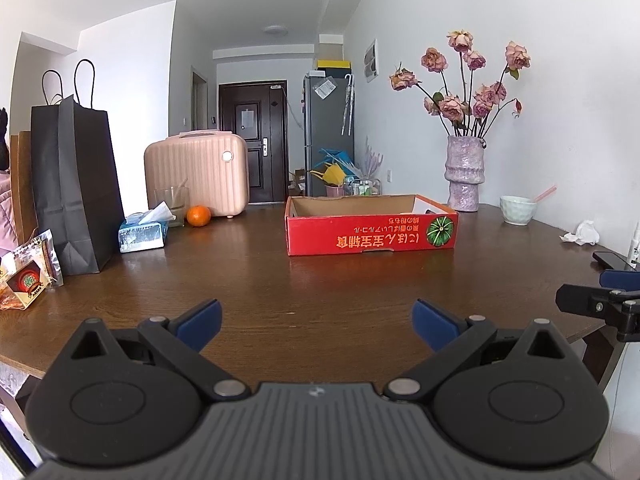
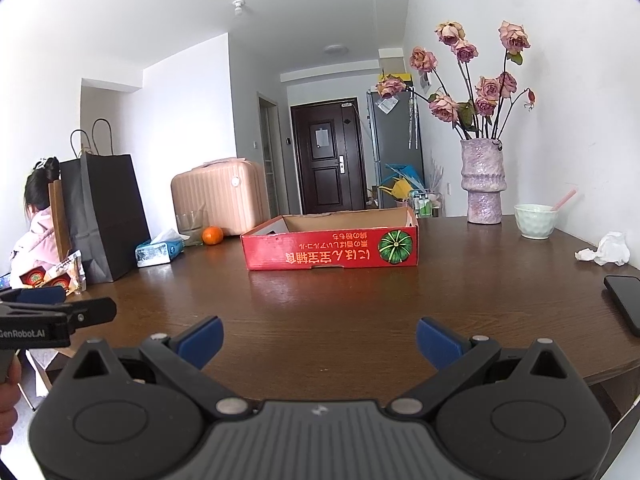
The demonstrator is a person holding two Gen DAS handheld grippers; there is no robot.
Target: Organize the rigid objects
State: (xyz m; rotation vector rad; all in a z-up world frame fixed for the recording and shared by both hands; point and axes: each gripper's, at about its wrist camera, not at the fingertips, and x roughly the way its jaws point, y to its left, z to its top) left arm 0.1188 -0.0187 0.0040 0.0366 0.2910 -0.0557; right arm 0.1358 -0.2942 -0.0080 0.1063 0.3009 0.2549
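Both pairs of tongs hung above the near edge of the brown bench [image 1: 320, 280], side by side. The left tongs [image 1: 317, 325] were spread wide with nothing between their blue pads, and the right tongs [image 2: 319, 342] were spread the same way, also holding nothing. The red cardboard box [image 1: 372, 236], open at the top, sat mid-bench ahead of both, well apart from them. To its left stood a tissue box [image 1: 142, 234], an orange [image 1: 199, 216], a glass [image 1: 173, 205], a pink suitcase [image 1: 198, 172] and a black paper bag [image 1: 76, 184]; to its right, a purple vase [image 1: 465, 176] of dried roses, a pale bowl [image 1: 518, 209] and a crumpled tissue [image 1: 582, 234].

The right wrist view alone showed a whole black phone [image 2: 626, 300] on the bench's right side and a seated person in pink [image 2: 34, 236] behind the bag. The left wrist view showed only the phone's tip, plus a white bottle at its right edge [image 1: 634, 246]. Each view caught the other tongs at its margin
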